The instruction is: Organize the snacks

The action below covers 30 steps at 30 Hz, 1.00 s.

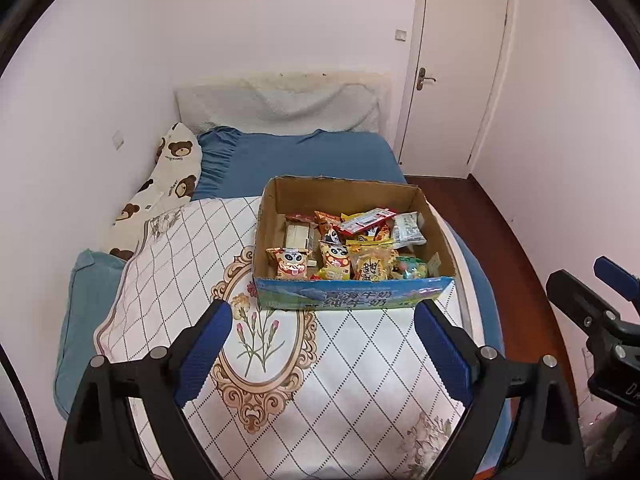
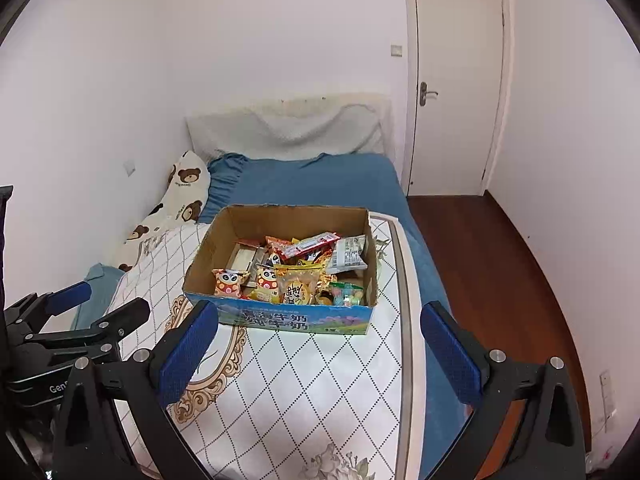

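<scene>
An open cardboard box (image 1: pixel 352 296) with a blue printed front stands on the bed; it also shows in the right wrist view (image 2: pixel 300 320). It holds several snack packets: panda packets (image 1: pixel 290 264) (image 2: pixel 228 282), a yellow pastry bag (image 1: pixel 370 266) (image 2: pixel 298 290), a red wrapper (image 1: pixel 366 219) (image 2: pixel 314 244) and a white packet (image 1: pixel 408 230) (image 2: pixel 348 256). My left gripper (image 1: pixel 324 344) is open and empty, just in front of the box. My right gripper (image 2: pixel 320 352) is open and empty, also short of the box. Each gripper shows at the other view's edge.
The box rests on a white quilt with a diamond and flower pattern (image 1: pixel 280 380) over a blue sheet (image 1: pixel 304 160). A bear-print pillow (image 1: pixel 168 184) lies by the left wall. A wooden floor (image 2: pixel 500 280) and closed door (image 2: pixel 456 80) are to the right.
</scene>
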{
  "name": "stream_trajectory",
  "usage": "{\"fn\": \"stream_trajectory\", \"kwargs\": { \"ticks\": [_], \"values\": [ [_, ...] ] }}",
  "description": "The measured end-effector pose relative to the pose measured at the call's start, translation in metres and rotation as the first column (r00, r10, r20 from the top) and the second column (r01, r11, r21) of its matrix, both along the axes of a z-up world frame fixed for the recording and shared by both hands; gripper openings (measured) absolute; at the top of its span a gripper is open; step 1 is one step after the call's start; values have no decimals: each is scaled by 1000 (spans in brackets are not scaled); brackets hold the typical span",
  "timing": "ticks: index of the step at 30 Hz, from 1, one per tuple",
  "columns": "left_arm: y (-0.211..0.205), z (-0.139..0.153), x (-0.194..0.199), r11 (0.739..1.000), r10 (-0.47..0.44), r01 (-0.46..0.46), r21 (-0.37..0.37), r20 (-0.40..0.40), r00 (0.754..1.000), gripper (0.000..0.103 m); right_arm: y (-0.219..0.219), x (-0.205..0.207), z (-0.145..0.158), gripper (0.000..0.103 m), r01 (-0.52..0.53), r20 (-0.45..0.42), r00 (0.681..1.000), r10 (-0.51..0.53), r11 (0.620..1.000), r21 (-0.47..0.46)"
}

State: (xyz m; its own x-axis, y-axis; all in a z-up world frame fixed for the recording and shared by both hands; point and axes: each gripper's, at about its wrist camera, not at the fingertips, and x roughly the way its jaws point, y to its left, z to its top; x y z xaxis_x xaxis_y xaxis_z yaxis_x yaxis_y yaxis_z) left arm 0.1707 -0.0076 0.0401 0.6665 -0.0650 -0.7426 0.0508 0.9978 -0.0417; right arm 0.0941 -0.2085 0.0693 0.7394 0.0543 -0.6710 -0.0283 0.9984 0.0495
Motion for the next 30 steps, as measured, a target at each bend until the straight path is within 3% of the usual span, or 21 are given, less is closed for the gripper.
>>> {"fn": "stream_trajectory", "kwargs": {
  "ticks": [8,10,12,30],
  "values": [
    [5,12,-7,1000,26,-26,4,58,998,94,-5,-7,4,103,14,10,1000,-14,1000,7],
    [5,11,-3,1000,25,-25,-1,60,998,103,-7,-2,1,103,19,13,1000,-19,1000,3],
    [6,9,1,1000,31,-31,0,66,997,103,-8,3,-2,103,13,13,1000,-13,1000,4],
    [-2,-38,65,993,76,-77,86,14,997,103,-13,72,-43,103,68,-27,997,-68,998,-10]
  ]
}}
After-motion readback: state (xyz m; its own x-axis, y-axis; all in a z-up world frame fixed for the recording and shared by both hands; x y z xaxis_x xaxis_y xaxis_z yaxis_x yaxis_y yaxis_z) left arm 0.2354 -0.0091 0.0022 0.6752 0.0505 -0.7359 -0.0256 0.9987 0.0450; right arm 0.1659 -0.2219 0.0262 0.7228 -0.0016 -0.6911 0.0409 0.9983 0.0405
